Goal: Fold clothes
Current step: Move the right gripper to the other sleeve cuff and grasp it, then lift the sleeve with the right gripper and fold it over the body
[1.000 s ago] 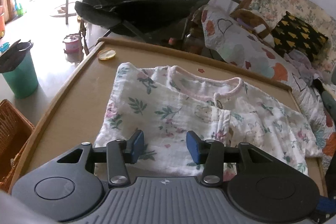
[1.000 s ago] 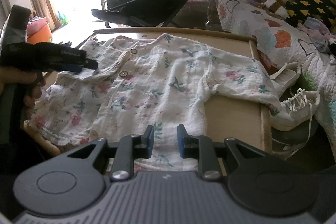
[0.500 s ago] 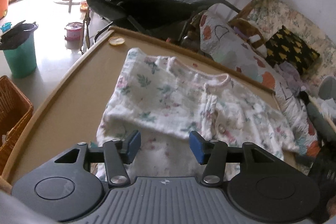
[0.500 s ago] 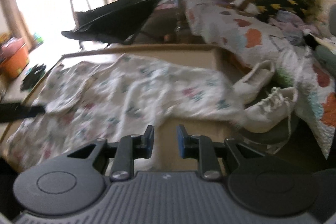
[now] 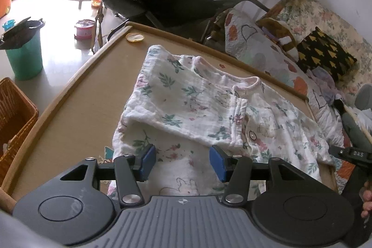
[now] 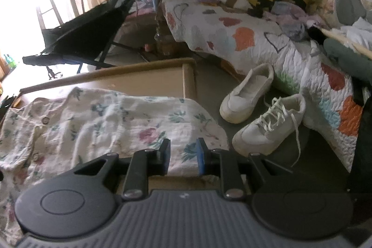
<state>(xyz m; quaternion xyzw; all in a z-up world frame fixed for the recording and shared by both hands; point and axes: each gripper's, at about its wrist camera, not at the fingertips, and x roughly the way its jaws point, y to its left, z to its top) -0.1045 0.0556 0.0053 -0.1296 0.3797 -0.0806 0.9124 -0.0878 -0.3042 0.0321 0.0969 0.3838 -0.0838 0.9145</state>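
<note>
Floral top lies flat on desk, one sleeve folded in. Thin, soft, floppy: pinch far sleeve cuff. Left gripper fingers apart, just widened, empty; right gripper fingers narrowly apart, empty.

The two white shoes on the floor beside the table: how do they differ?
The nearer shoe has loose white laces trailing over it; the farther shoe shows no laces in this view. The nearer one lies closer to the table's front corner, the farther one closer to the quilt. Both are white, low-cut, and point the same way.
</note>
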